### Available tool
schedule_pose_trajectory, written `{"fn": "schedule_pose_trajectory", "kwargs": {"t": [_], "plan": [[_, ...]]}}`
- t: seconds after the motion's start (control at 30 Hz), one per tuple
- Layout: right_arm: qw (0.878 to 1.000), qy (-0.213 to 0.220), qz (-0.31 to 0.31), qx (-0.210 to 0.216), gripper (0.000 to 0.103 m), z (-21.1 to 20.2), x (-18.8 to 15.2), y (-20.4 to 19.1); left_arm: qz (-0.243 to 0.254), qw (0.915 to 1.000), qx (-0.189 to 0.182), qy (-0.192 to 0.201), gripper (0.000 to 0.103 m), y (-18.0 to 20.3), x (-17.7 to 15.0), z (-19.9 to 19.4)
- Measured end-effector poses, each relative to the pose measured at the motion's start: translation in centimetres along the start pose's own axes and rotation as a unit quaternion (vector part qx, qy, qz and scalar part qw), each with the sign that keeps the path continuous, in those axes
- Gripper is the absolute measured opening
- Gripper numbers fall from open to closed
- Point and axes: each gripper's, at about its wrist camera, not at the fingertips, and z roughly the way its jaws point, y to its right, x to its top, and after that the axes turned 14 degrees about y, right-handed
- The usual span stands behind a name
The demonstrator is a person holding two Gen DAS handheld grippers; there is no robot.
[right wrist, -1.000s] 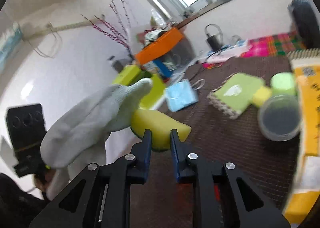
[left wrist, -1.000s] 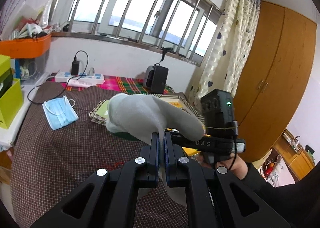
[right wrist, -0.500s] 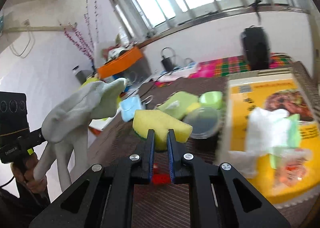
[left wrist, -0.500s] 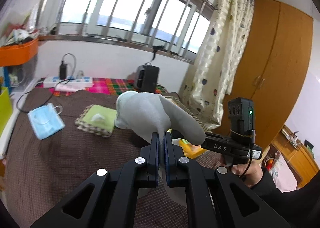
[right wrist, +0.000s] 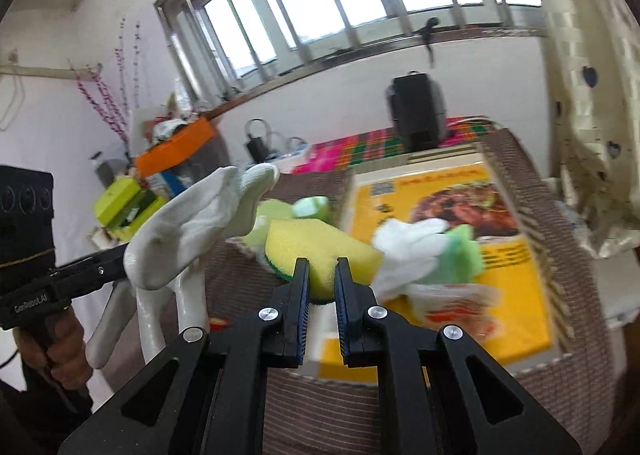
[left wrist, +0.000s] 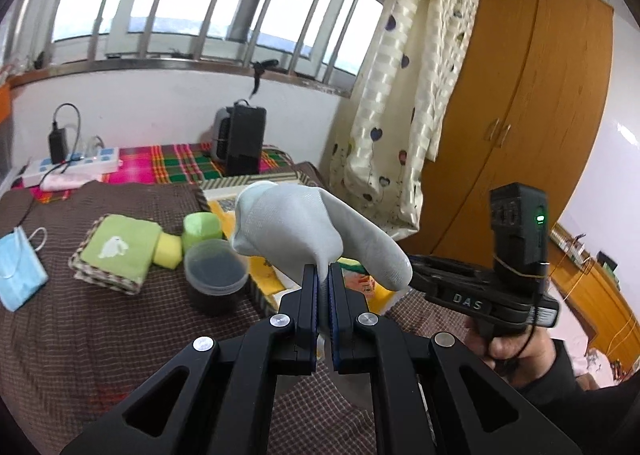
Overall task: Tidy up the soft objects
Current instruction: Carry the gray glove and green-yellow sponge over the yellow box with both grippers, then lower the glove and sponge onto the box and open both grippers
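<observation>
Left gripper (left wrist: pixel 323 283) jaws clamped on white glove (left wrist: pixel 304 231), held clear above table (left wrist: pixel 80 335). Right gripper (right wrist: pixel 322 279) jaws pinching yellow sponge (right wrist: pixel 320 243) mid-edge, aimed toward tray (right wrist: pixel 516 171) at table's far right corner, probably collection spot; glove, sponge already inside.

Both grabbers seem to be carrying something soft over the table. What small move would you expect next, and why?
Probably the right gripper carries its yellow sponge a little farther over the yellow-lined box and lowers it. A white glove and something green already lie there, so soft things seem to be gathered in it. The left gripper, clamping a grey glove, would likely follow.
</observation>
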Motion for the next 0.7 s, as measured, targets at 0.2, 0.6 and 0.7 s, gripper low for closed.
{"fn": "schedule_pose_trajectory", "kwargs": {"t": [0.2, 0.6, 0.7], "plan": [[0.997, -0.020, -0.019, -0.066, 0.013, 0.2, -0.7, 2.3, 0.005, 0.9992, -0.008, -0.038, 0.005, 0.9, -1.3, 5.0], [0.987, -0.067, -0.052, -0.135, 0.013, 2.3, -2.0, 5.5, 0.019, 0.9946, 0.013, -0.102, 0.005, 0.9, -3.6, 12.9], [0.987, -0.072, -0.053, -0.135, 0.014, 3.3, -1.8, 5.8, 0.022, 0.9939, 0.027, -0.105, 0.005, 0.6, -3.6, 14.4]]}}
